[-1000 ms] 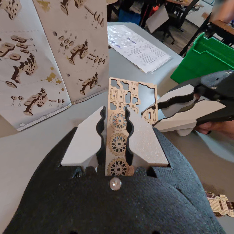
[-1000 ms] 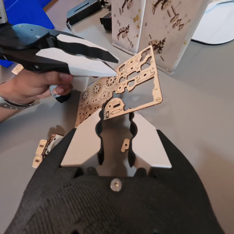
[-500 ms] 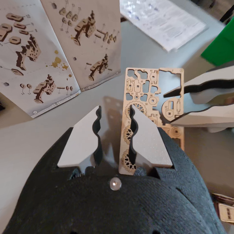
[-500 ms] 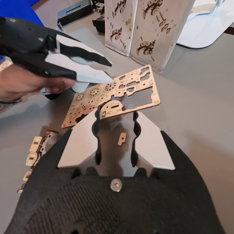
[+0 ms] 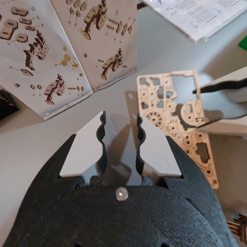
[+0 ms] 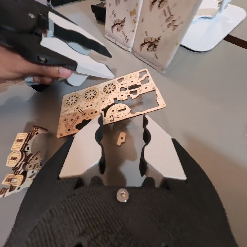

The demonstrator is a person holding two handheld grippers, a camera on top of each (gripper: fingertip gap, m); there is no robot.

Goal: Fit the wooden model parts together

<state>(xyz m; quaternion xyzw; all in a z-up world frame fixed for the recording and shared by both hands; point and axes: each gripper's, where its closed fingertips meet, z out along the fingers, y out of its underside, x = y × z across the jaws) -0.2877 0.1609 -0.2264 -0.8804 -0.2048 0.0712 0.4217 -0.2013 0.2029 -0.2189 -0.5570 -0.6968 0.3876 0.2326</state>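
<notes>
A thin wooden parts sheet with gear wheels and cut-outs hangs just over the grey table, and its shadow falls beneath it. Its near edge, with a half-round part, sits between the tips of my right gripper, whose jaws stand wide apart. My left gripper is open and empty, and the sheet is to its right. The left gripper also shows in the right wrist view, above the sheet's far side. A small loose wooden piece lies on the table between my right fingers. A partly built wooden model lies at the left.
A folded instruction sheet stands upright behind the parts sheet and also shows in the right wrist view. Printed papers and a green bin are at the far right. A white flat base and a black object are behind. My left tips are about 11 centimeters from the small loose wooden piece, my right tips only 4 centimeters.
My left gripper has let go of the parts sheet, opened and drawn off to the left. The sheet has dropped flatter toward the table by my right gripper.
</notes>
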